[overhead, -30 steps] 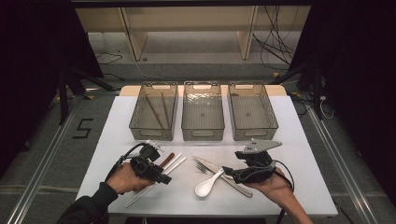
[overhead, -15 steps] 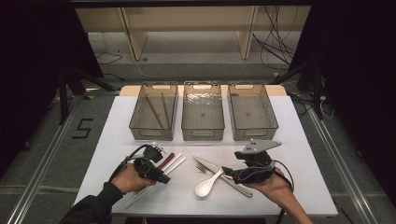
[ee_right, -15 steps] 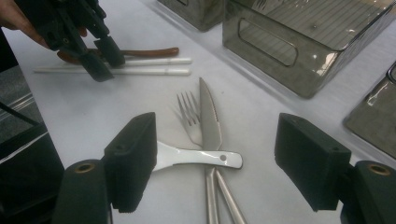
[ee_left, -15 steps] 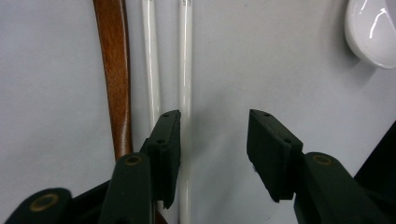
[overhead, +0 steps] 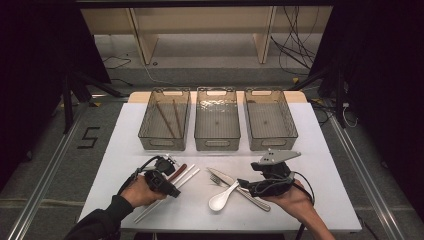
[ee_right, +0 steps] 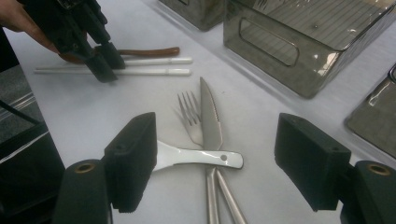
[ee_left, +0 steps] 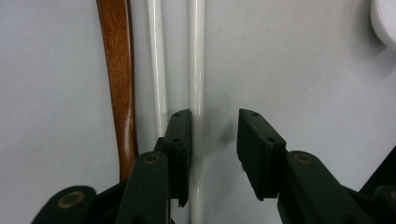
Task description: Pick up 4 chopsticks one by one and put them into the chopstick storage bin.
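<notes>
The left claw (ee_left: 212, 149) has just been closing around one white chopstick (ee_left: 196, 70) to lift it, not yet pinching, while the right claw (ee_right: 233, 161) waits wide open over the white spoon (ee_right: 196, 157).

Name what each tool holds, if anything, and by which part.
Nothing is held yet. The left tool, jaws just closing, straddles one white chopstick partway along its length, pads not pressing. The right tool is open above the white spoon.

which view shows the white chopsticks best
The left gripper view: the white chopsticks run up the frame side by side, one between the closing jaws of the left gripper, not yet pinched. The high view shows them small, partly under that gripper. The right gripper view shows them whole but farther off.
</notes>
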Available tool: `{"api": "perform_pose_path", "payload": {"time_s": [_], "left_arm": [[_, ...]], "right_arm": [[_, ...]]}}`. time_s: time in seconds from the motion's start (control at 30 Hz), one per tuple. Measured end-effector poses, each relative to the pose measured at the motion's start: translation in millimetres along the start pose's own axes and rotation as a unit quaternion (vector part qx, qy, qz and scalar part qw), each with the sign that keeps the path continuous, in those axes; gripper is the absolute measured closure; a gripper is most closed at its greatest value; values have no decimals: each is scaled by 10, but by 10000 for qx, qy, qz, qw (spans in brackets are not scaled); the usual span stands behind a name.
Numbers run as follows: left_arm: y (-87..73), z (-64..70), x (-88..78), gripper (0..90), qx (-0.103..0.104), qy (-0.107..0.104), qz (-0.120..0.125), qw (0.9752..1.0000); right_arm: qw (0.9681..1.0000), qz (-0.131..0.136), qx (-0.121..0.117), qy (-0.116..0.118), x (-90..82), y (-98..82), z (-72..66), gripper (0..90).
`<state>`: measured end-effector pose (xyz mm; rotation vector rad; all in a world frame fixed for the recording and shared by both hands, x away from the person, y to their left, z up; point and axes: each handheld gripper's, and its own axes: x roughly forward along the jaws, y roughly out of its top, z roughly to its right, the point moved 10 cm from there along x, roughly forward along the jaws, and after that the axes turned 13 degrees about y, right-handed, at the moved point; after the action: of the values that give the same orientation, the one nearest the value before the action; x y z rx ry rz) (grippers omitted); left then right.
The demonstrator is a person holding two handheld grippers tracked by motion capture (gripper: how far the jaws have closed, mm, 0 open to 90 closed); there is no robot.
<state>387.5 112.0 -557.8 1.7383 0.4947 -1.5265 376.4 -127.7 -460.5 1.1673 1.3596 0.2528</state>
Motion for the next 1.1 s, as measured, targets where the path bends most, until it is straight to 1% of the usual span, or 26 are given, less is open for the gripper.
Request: {"api": "perform_pose_path", "payload": {"time_s": [0.1, 0.17, 0.3, 0.43, 0.5, 0.53, 0.6, 0.67, 0.73, 0.77, 0.9, 0.97, 1.03, 1.07, 1.1], "left_arm": [[0, 8, 1, 682, 17, 47, -31, 10000], [-3, 30, 1, 710, 77, -10, -73, 9999], [3, 45, 10, 746, 204, 179, -140, 9995], [6, 45, 14, 761, 213, 228, -157, 9994], [3, 51, 12, 758, 266, 265, -174, 9991], [8, 57, 16, 756, 260, 297, -152, 9991], [6, 58, 15, 755, 326, 341, -167, 9987], [6, 63, 16, 759, 340, 372, -161, 9986], [5, 45, 20, 792, 402, 505, -165, 9978], [7, 42, 21, 821, 402, 518, -162, 9977], [6, 42, 21, 822, 393, 514, -164, 9978], [7, 42, 23, 817, 352, 491, -164, 9980], [5, 58, 20, 785, 323, 415, -174, 9985], [5, 60, 21, 773, 341, 422, -176, 9984], [4, 52, 22, 779, 377, 497, -181, 9979]], "right_arm": [[10000, -1, 0, -1, 1, 0, 0, 309], [10000, -7, 3, -2, 1, -1, 1, 309], [10000, -8, 1, -10, 1, -1, 5, 309], [10000, -12, 0, -11, -1, -2, 4, 309], [10000, -13, 4, -14, 0, -3, 4, 309], [10000, -15, -1, -15, 0, -4, 4, 309], [10000, -11, -6, -19, -1, -2, 4, 309], [10000, -15, -8, -23, -3, -2, 6, 309], [10000, -11, -7, -27, -4, -2, 7, 309], [10000, -12, -5, -26, -4, -2, 7, 309], [10000, -10, -13, -25, -3, -1, 5, 309], [10000, -15, -13, -25, -2, -2, 4, 309], [10000, -15, -11, -27, -3, -1, 4, 309], [10000, -14, -11, -28, -3, -1, 4, 309], [10000, -12, -10, -27, -4, 0, 4, 310]]}}
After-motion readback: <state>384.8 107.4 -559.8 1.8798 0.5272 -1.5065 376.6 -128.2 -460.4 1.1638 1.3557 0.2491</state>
